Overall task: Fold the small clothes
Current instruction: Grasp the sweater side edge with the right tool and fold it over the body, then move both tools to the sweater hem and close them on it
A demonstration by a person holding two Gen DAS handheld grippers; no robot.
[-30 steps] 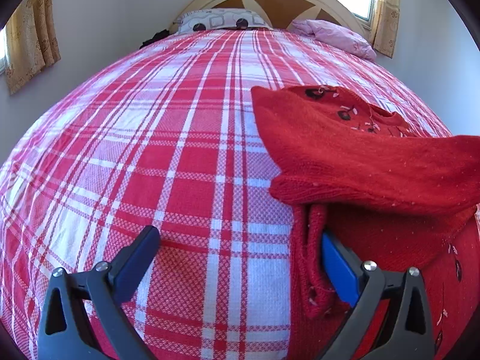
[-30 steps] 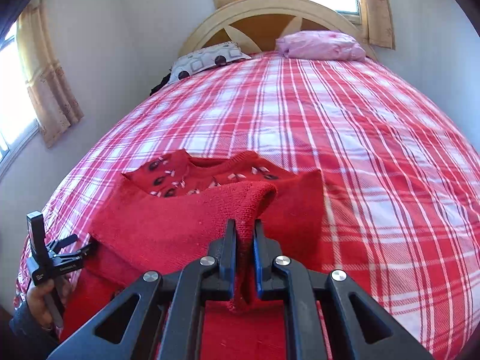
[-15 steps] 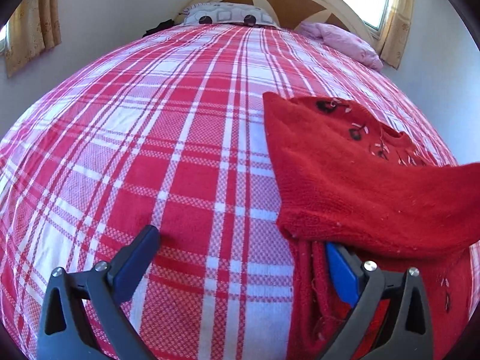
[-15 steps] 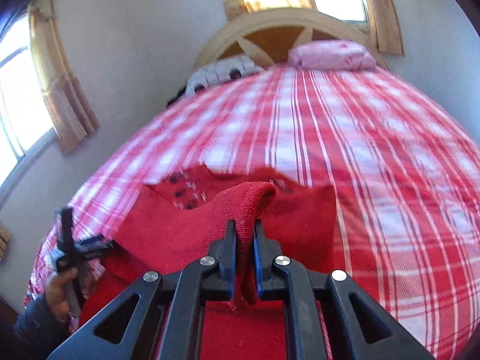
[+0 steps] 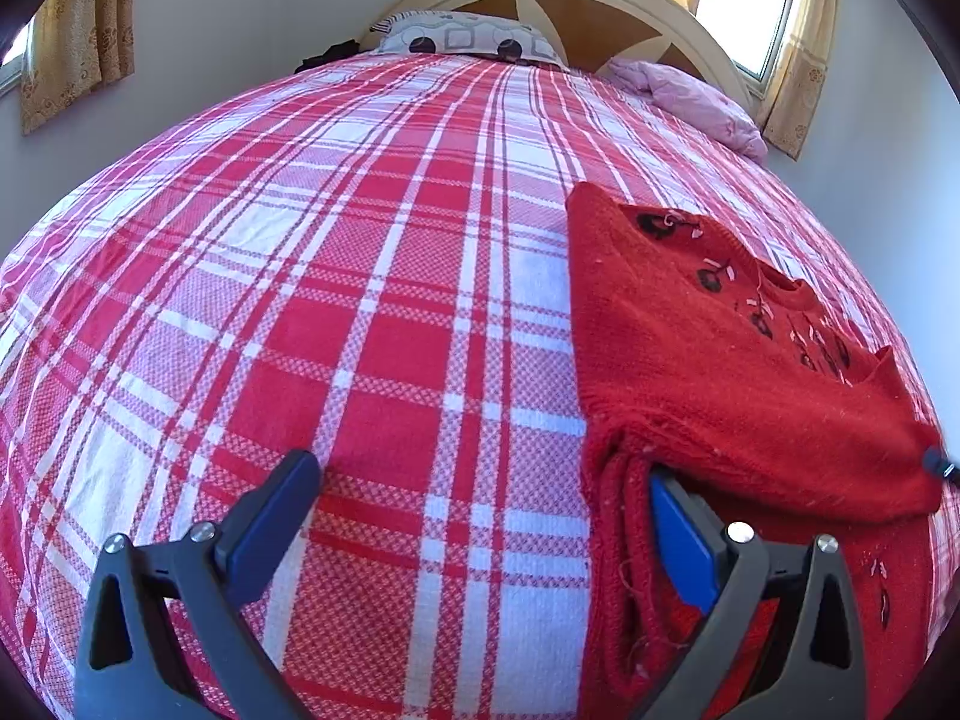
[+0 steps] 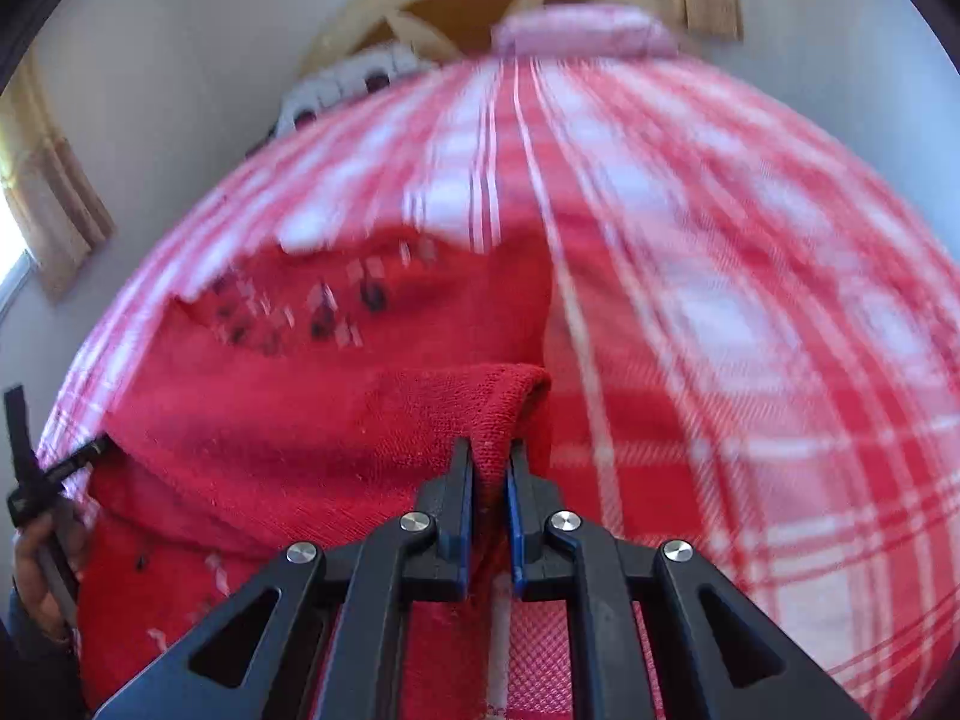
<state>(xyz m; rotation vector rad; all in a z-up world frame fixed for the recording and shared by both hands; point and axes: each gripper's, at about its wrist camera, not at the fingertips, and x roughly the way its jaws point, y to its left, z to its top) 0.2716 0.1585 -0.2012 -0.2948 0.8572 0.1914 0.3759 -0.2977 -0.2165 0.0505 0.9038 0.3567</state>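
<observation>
Red sweater (image 5: 738,372) laid on bed (image 5: 360,300), folded edge pinched in clenched jaws of right gripper (image 6: 489,468). Left gripper (image 5: 480,498) spread wide, gripping nothing; sweater's left fold edge lies at its right finger (image 5: 678,531), nearest for pinning.

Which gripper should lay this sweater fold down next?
Right. The right gripper is shut on the red sweater, holding the folded edge. The left gripper has jaws wide open, gripping nothing.
</observation>
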